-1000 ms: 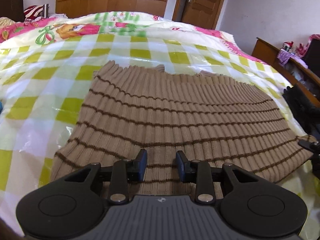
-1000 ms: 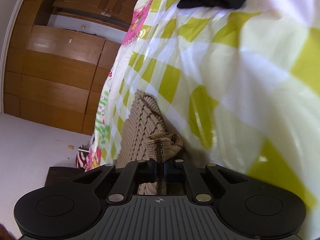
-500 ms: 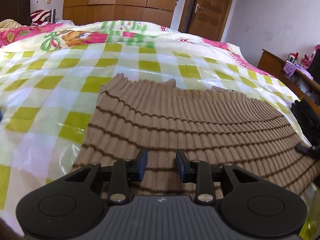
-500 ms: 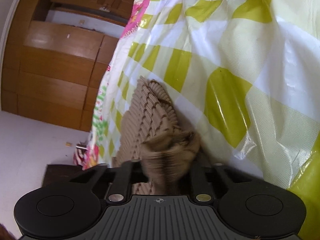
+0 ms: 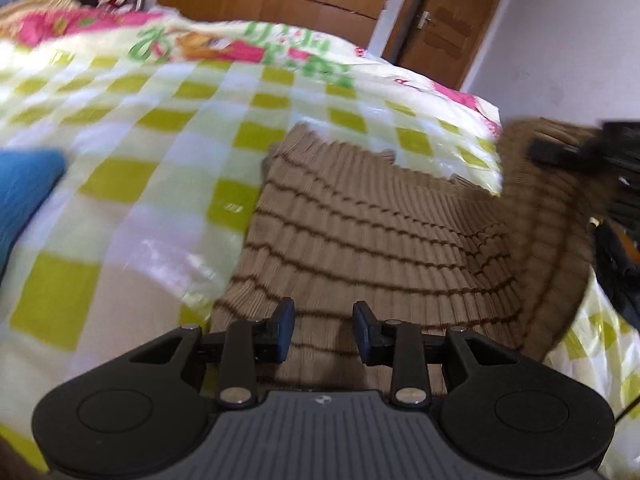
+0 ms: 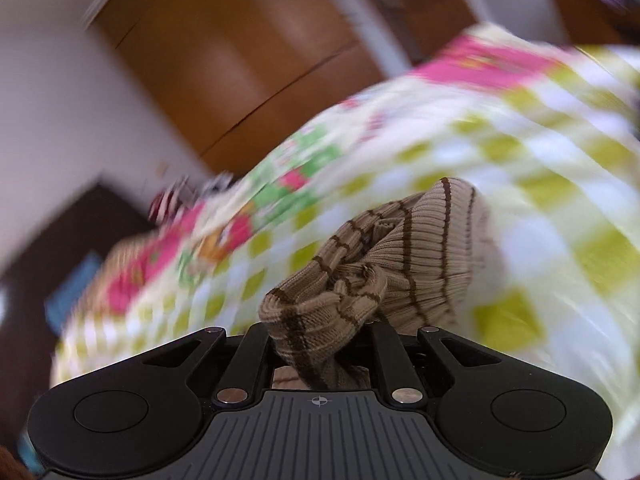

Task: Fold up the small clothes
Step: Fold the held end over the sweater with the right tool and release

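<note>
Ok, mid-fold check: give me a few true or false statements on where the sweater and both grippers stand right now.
1. The right gripper is shut on a bunched part of the striped sweater. True.
2. The left gripper is clamped on the sweater hem. False: its fingers stand apart, with the knit showing in the gap between them.
3. One side of the sweater is raised off the bed in the left wrist view. True.
4. The sweater is plain grey. False: it is tan ribbed knit with thin dark brown stripes.
5. The bed cover is checked green and white. True.
6. The blue item lies on top of the sweater. False: it sits apart at the left edge.
</note>
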Demonstrator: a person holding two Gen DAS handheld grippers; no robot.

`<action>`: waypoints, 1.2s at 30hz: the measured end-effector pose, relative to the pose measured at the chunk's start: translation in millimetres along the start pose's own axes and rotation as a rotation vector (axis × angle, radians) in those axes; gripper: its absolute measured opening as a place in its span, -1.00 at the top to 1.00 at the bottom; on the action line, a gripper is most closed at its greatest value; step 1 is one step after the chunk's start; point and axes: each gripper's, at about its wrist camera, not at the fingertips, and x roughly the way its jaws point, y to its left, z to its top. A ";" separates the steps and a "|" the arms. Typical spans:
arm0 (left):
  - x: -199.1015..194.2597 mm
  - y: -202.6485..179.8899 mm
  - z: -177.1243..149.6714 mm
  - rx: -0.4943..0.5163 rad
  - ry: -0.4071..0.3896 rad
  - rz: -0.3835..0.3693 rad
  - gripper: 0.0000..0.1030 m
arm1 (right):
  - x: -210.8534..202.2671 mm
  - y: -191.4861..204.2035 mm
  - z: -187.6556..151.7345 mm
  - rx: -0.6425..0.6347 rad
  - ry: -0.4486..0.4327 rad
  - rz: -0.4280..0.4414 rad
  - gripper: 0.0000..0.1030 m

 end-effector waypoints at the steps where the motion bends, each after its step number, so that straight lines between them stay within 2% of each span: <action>1: -0.1 3.8 -1.8 -0.013 0.003 -0.012 0.11 | 13.0 20.3 -4.3 -0.080 0.031 0.005 0.77; 6: 2.5 10.1 -4.0 -0.024 0.007 -0.042 0.10 | 69.2 97.2 -53.4 -0.422 0.191 0.036 0.78; 8: 3.2 12.1 -4.0 -0.026 0.009 -0.053 0.10 | 78.9 114.4 -76.4 -0.513 0.237 0.042 0.79; 11: 4.9 17.3 -3.5 -0.050 0.017 -0.079 0.10 | 83.1 124.6 -94.2 -0.552 0.256 0.022 0.79; 13: 5.7 22.2 -2.9 -0.077 0.023 -0.100 0.10 | 80.8 123.9 -96.6 -0.546 0.256 0.018 0.78; 18: 7.5 28.5 -1.9 -0.109 0.028 -0.126 0.10 | 76.3 134.8 -97.1 -0.638 0.227 0.021 0.78; 22: 7.3 29.1 -2.4 -0.109 0.027 -0.129 0.10 | 67.9 154.1 -96.6 -0.704 0.151 0.028 0.79; 24: 6.5 30.3 -2.6 -0.116 0.030 -0.136 0.10 | 67.2 160.5 -99.3 -0.749 0.140 0.036 0.79; 28: -1.5 34.2 -4.2 -0.143 0.039 -0.154 0.09 | 78.4 154.5 -109.1 -0.769 0.242 0.077 0.77; 31: -12.6 37.2 -7.4 -0.155 0.044 -0.159 0.10 | 82.1 146.8 -114.2 -0.739 0.296 0.106 0.69; 33: -24.2 39.1 -11.3 -0.151 0.037 -0.156 0.10 | 78.1 142.6 -113.9 -0.739 0.296 0.120 0.66; 36: -43.0 44.2 -15.8 -0.161 0.026 -0.162 0.10 | 65.5 136.1 -109.9 -0.748 0.339 0.169 0.30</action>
